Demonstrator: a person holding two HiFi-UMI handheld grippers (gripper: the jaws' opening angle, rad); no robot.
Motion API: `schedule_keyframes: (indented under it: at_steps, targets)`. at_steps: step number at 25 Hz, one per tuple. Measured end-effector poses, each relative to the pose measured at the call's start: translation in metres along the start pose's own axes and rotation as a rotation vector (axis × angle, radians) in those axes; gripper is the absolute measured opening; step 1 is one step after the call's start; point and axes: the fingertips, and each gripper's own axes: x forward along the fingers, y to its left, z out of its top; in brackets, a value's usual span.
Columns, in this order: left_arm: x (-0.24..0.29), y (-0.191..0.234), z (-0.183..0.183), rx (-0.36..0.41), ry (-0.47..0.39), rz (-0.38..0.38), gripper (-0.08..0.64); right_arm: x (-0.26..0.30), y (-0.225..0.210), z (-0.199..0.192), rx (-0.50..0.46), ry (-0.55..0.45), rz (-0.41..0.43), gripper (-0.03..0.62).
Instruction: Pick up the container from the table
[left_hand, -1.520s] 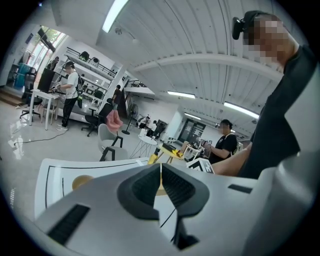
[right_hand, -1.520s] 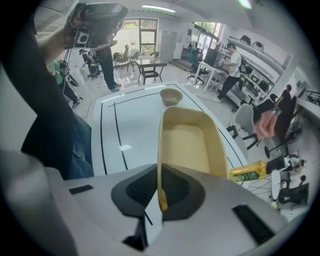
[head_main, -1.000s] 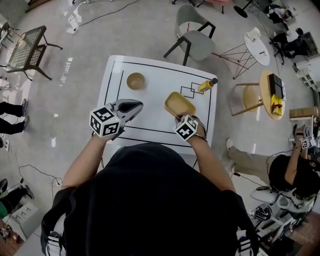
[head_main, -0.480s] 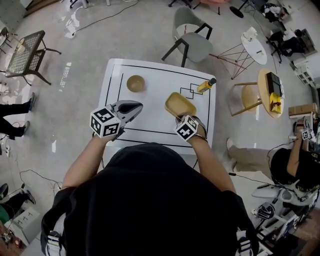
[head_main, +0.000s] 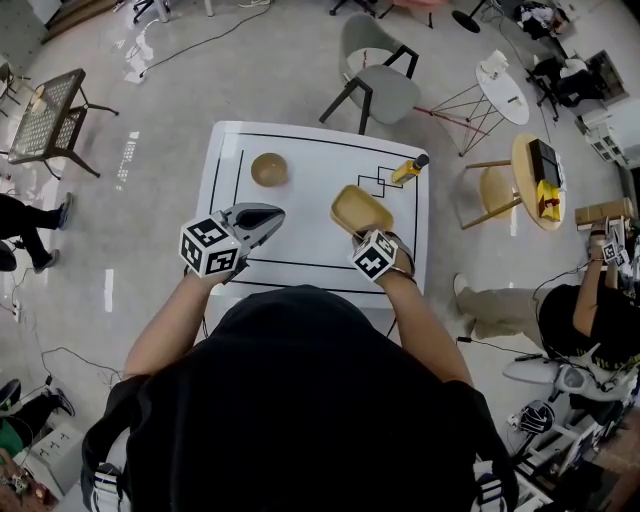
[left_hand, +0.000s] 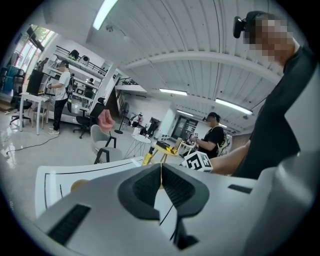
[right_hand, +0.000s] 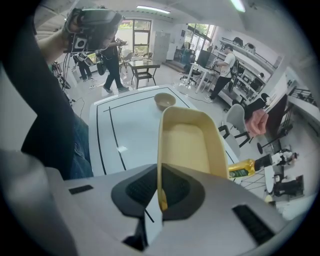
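Container (head_main: 361, 208) — shallow, yellow — is showing right of centre over the white table (head_main: 305, 195). The left gripper (head_main: 272, 213) is hovering with jaws pressed together on nothing (a small bowl (head_main: 269, 168) beyond it), while the right gripper (head_main: 362, 234) is pinching the container's near rim, a yellow bottle (head_main: 410, 170) further right.

Bystander legs (head_main: 25, 212) at left edge shifted; head view drifted slightly.

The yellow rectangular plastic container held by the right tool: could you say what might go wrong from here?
The right tool pinches only one thin wall of the yellow rectangular plastic container, so it may tilt or slip. The yellow bottle is near its far end; a swing could knock it.
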Motion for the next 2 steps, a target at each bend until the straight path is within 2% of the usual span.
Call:
schedule_keyframes:
  at_steps: [2]
  targets:
    - [0.0016, 0.0003, 0.0013, 0.001, 0.002, -0.002, 0.009, -0.0006, -0.0019, -0.0020, 0.003, 0.004, 0.001, 0.015]
